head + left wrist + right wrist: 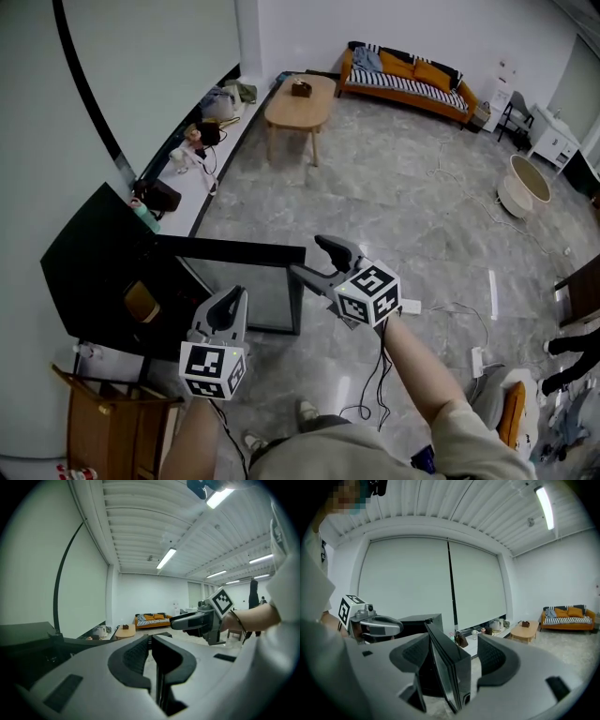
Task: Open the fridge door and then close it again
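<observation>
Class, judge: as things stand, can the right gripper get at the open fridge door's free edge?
Probably yes: the right gripper has its jaws wide open, the free edge of the fridge door stands between them, and nothing blocks the way.

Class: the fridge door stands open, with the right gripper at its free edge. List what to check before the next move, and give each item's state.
1. Fridge door swung open: ok.
2. Door's free edge between the jaws of the right gripper: ok.
3. Right jaws gripping the door: not ok, they stand wide apart.
4. Left gripper empty: ok, shut on nothing.
5. Left gripper clear of the door's closing swing: cannot tell.
</observation>
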Action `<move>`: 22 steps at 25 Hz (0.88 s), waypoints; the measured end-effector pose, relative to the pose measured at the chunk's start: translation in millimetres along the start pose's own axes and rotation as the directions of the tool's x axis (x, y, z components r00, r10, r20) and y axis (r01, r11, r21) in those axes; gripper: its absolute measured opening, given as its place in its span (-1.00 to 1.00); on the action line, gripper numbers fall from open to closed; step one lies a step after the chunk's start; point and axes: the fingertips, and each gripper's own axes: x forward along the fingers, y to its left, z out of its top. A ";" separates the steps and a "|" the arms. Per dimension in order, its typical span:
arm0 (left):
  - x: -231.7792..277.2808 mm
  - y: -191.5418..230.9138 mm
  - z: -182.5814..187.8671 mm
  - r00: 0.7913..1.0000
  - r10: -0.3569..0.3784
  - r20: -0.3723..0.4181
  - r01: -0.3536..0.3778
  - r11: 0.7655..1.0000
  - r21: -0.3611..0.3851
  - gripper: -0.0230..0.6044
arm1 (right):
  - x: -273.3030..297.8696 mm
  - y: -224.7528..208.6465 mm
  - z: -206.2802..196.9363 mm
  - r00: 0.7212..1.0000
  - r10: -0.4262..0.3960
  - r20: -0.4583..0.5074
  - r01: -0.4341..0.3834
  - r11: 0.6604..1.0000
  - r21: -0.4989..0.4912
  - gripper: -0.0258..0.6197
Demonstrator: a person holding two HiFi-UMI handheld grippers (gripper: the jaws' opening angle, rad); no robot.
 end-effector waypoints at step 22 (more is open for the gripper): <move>25.2 7.7 -28.4 0.998 0.014 -0.055 -0.016 0.999 -0.046 -0.86 | 27.0 -10.6 -47.7 0.996 0.075 -0.042 -0.068 0.985 0.158 -0.07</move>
